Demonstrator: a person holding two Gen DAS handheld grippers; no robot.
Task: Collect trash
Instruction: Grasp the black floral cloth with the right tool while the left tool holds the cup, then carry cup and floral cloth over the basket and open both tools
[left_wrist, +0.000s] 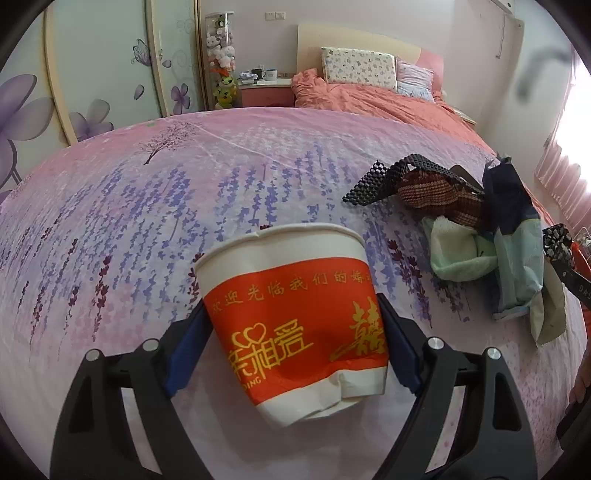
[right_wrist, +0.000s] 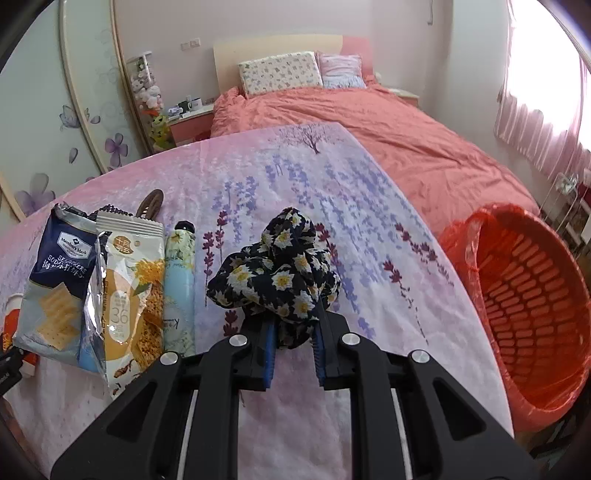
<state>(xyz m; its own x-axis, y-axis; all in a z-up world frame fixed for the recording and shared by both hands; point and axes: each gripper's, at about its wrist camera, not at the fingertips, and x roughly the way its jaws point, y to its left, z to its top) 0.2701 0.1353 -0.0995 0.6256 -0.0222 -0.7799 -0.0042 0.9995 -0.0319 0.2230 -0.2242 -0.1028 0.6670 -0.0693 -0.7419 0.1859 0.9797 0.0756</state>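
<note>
A dented white paper cup (left_wrist: 295, 325) with a red band and gold lettering sits tilted over the flowered bedspread, rim away from me. My left gripper (left_wrist: 290, 306) has its blue pads against both sides of the cup. In the right wrist view, a crumpled dark cloth with white daisies (right_wrist: 277, 266) rests on the bedspread. My right gripper (right_wrist: 294, 325) is shut on the cloth's near end. Left of it lie a navy cracker bag (right_wrist: 55, 280) and a white and orange snack bag (right_wrist: 129, 288).
A red slatted bin with a red liner (right_wrist: 532, 314) stands off the bed's right edge. A folded pale blue umbrella (right_wrist: 179, 280) lies beside the snack bags. To the cup's right is a heap: black mesh (left_wrist: 373, 181), a woven reddish piece (left_wrist: 439, 195), a green towel (left_wrist: 458, 254).
</note>
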